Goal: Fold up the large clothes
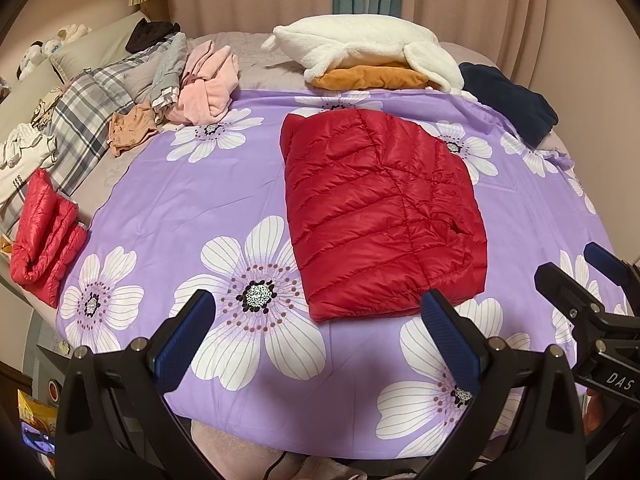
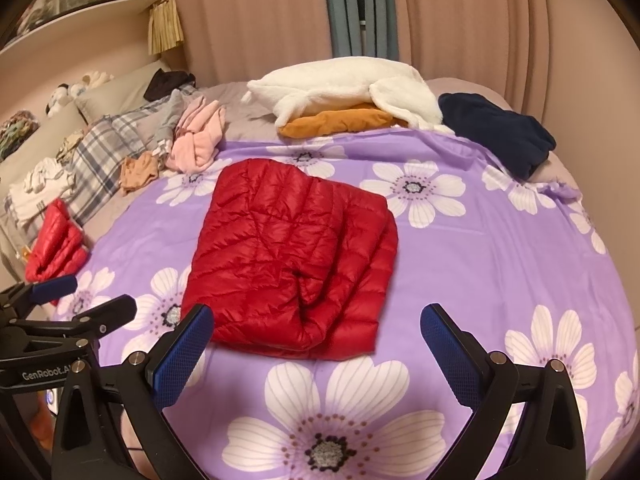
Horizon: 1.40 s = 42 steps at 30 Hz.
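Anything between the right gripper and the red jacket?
Nothing: only bare floral sheet lies between the right gripper and red jacket, per right wrist view.

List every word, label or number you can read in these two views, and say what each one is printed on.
"DAS": white letters on the black body of the right gripper, seen at the right edge of the left wrist view.
"GenRobot.A", cut off there by a finger: white letters on the black body of the left gripper, seen in the right wrist view.
Dark print on the white garment at the far left: too small to read.
Yellow packet at lower left: print blurred, unreadable.
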Each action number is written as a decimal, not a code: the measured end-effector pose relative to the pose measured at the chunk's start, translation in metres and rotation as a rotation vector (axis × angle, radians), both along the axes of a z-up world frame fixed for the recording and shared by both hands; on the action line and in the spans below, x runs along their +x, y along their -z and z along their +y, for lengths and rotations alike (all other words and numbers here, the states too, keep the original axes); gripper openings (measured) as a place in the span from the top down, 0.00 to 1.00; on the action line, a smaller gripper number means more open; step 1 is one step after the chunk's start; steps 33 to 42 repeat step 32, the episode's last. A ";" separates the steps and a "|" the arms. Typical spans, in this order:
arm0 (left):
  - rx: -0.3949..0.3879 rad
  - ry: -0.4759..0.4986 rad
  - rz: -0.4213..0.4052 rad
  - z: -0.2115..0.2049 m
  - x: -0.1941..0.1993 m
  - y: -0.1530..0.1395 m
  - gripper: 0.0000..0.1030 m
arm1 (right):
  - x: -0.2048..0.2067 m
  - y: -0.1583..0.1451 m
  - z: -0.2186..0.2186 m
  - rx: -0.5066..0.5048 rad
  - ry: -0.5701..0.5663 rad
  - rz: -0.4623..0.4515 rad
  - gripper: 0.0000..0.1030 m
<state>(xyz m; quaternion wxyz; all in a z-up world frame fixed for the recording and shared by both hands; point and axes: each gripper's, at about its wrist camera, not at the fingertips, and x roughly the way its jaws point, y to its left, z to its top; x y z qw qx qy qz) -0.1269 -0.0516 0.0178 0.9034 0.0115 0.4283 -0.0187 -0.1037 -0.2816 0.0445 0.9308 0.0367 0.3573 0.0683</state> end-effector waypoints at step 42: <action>0.000 -0.015 -0.004 0.001 0.001 0.000 0.00 | 0.002 -0.002 0.000 -0.005 -0.010 0.001 0.01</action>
